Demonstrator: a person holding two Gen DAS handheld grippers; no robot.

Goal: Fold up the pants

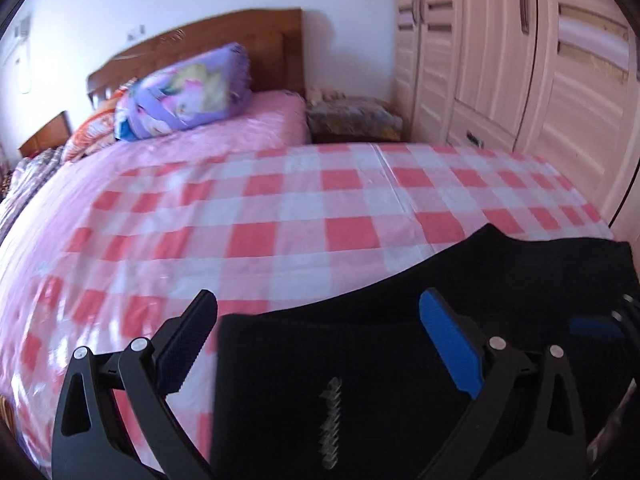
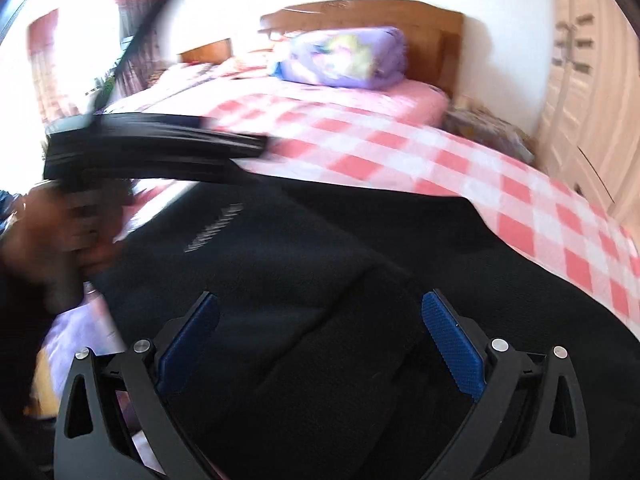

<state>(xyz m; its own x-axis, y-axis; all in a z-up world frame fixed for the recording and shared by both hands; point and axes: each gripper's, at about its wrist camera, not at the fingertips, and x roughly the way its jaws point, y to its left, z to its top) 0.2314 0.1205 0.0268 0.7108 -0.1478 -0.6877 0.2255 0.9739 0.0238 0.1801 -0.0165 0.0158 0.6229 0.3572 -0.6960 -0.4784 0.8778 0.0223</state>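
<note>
The left gripper (image 1: 316,308) has its two blue-padded fingers spread wide with nothing pressed between them, hanging above the near edge of the one pair of black pants (image 1: 400,340), which lies folded on the red-and-white checked cloth (image 1: 280,208) covering the bed. One purple bundled quilt (image 1: 188,92) rests by the wooden headboard (image 1: 240,36), and a pale wardrobe (image 1: 500,48) stands to the right. In the right wrist view, the right gripper (image 2: 320,312) is likewise fully spread and empty, directly over the pants (image 2: 304,288), whose folded layers fill the foreground. At the left, one blurred hand (image 2: 52,248) grips the handle of the left gripper (image 2: 224,140), seen side-on.
</note>
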